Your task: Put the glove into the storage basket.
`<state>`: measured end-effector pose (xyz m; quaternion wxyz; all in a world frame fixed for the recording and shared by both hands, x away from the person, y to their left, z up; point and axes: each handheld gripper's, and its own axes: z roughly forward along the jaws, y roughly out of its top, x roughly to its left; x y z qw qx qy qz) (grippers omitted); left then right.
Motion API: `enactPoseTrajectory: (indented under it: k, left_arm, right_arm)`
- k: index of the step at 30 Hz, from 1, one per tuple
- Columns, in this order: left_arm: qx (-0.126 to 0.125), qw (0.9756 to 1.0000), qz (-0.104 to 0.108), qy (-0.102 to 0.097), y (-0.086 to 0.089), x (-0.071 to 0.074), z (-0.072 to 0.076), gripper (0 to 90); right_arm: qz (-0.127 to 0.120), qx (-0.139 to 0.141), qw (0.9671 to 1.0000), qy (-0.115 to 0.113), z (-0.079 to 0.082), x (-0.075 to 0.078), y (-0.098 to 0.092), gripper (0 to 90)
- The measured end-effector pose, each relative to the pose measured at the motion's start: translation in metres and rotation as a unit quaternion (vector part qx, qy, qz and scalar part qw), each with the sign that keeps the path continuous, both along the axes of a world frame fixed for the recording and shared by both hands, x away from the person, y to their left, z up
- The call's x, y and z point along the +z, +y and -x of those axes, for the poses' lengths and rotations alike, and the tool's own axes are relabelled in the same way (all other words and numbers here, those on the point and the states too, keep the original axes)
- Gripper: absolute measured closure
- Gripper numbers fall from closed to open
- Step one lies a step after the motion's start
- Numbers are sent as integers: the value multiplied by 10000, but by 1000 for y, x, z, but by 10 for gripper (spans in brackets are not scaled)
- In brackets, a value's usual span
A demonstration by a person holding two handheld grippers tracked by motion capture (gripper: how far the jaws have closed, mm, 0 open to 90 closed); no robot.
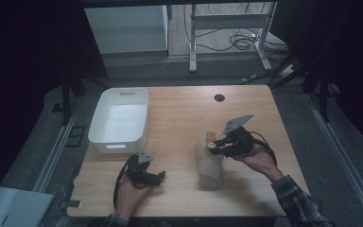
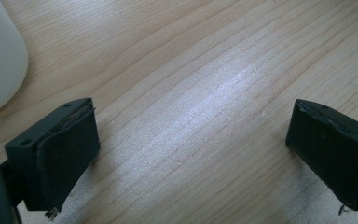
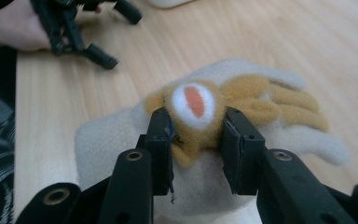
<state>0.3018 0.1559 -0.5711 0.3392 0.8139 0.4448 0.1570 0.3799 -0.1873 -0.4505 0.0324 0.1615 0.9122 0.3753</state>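
Farthest left on the pale wooden table point(image 1: 179, 109), a white plastic bin point(image 1: 119, 119) with rounded corners and slot handles is seen standing open and empty, presumably set there as the place where the toy is to be dropped. Just in front of it, near the table's front edge, the left gripper point(image 1: 158, 176) is held low in the person's left hand point(image 1: 130, 191), its jaws spread wide with nothing but bare wood grain between the flat black pads, as though it is being kept out of the way in readiness. Further right, a soft plush toy point(image 1: 209, 161) is found near the middle of the table, apparently with its lower end on the wood: a cream fleece body, fuzzy and limp, topped with a tan piece carrying a white oval patch with an orange centre. That tan piece is pinched from both sides by the right gripper point(image 3: 196, 135), whose pads are pressed into the pile, a grip on the raised part probably chosen because the loose body offers little to clamp.
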Motion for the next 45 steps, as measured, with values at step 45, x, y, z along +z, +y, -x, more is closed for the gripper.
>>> enactPoseTrajectory:
  k: [45]
  left_arm:
    - [-7,10000,-12,18,0,0,0,24]
  right_arm:
    - [94,-639,9977,-190,13,-50,-39,639]
